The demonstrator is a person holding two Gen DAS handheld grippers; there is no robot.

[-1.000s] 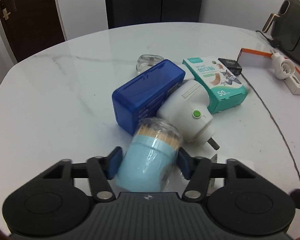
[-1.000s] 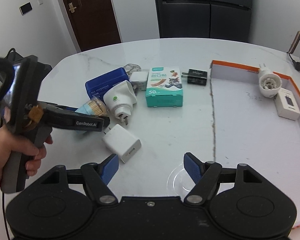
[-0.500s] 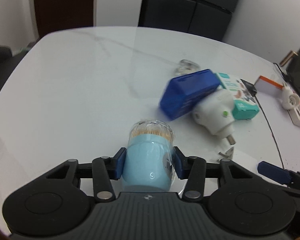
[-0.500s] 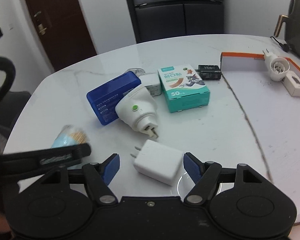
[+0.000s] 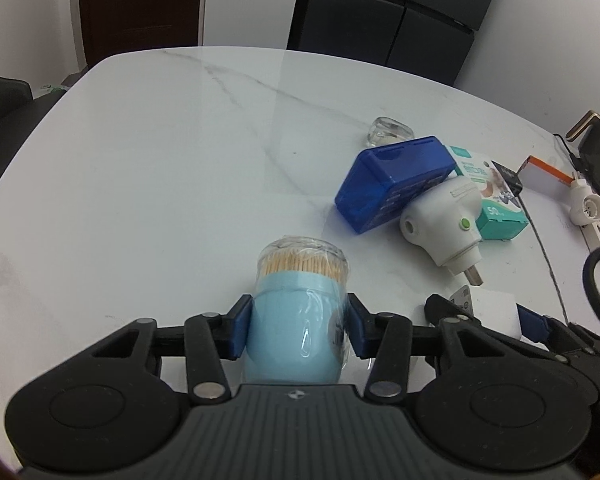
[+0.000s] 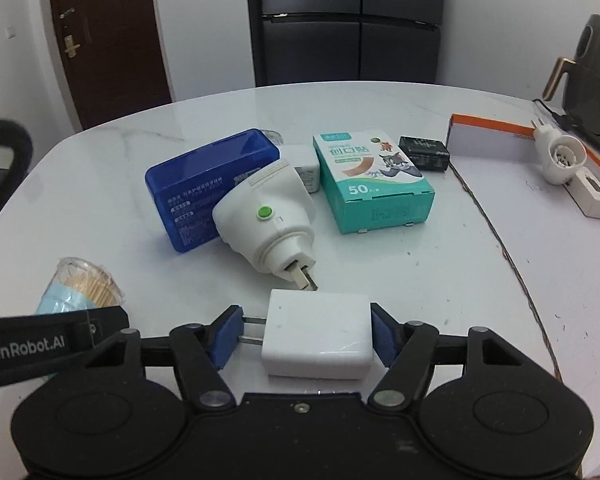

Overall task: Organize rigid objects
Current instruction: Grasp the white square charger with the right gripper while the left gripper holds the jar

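Clamping the light-blue toothpick jar (image 5: 296,320) by its waist, the left gripper (image 5: 296,330) has its blue pads pressed flat against both sides of the body, a hold that looks chosen to keep the smooth, film-wrapped cylinder from rolling. The jar's long axis runs straight forward along the fingers, its clear cap and the toothpick tips pointing away from the camera over the marble table (image 5: 148,152); whether it hangs just above the surface or rests on it is hard to judge from this low angle. The right gripper (image 6: 302,336) stands open around the white charger (image 6: 316,334), one pad close to its right side and the other out by the prongs, with no squeeze yet visible. The charger lies flat, its two prongs pointing to the left, crosswise to the fingers, so closing would press on the prong tips. Beyond lie the white plug adapter (image 6: 266,220), prongs toward the camera, the blue case (image 6: 208,184) and the bandage box (image 6: 370,182). The orange-rimmed tray (image 6: 496,126) on the right, already holding two small white items, is probably where both pieces are bound.
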